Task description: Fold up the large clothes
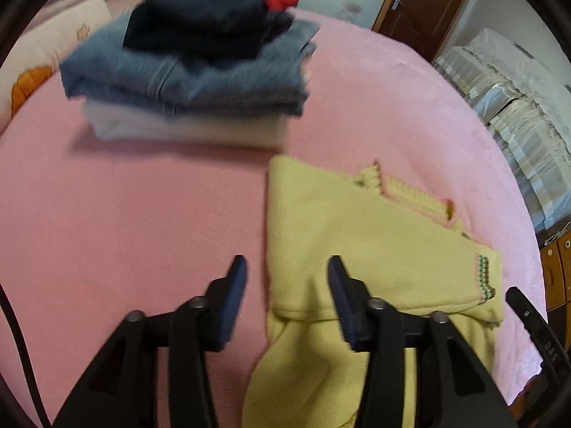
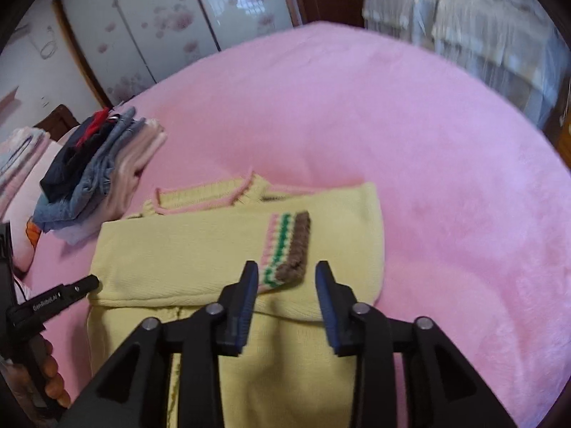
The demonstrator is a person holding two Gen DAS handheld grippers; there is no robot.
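Observation:
A yellow knit sweater (image 1: 357, 249) (image 2: 200, 249) lies partly folded on the pink bed cover (image 1: 125, 214) (image 2: 428, 142), one sleeve laid across its body. That sleeve's striped cuff (image 2: 285, 249) of pink, green and brown lies just ahead of my right gripper (image 2: 286, 267). The right jaws stand open above the folded edge, with nothing pinched. My left gripper (image 1: 287, 264) is open over the sweater's left edge, one finger above the pink cover, the other above the yellow knit. The left gripper's tip (image 2: 82, 285) and the hand holding it show at the right wrist view's left edge.
A stack of folded clothes (image 1: 192, 67) (image 2: 96, 174), dark blue on denim on white, sits at the back left of the bed. Pillows (image 1: 46, 46) lie beyond it. A wardrobe (image 2: 160, 25), a brown door (image 1: 424, 3) and covered furniture (image 1: 506, 107) stand around the bed.

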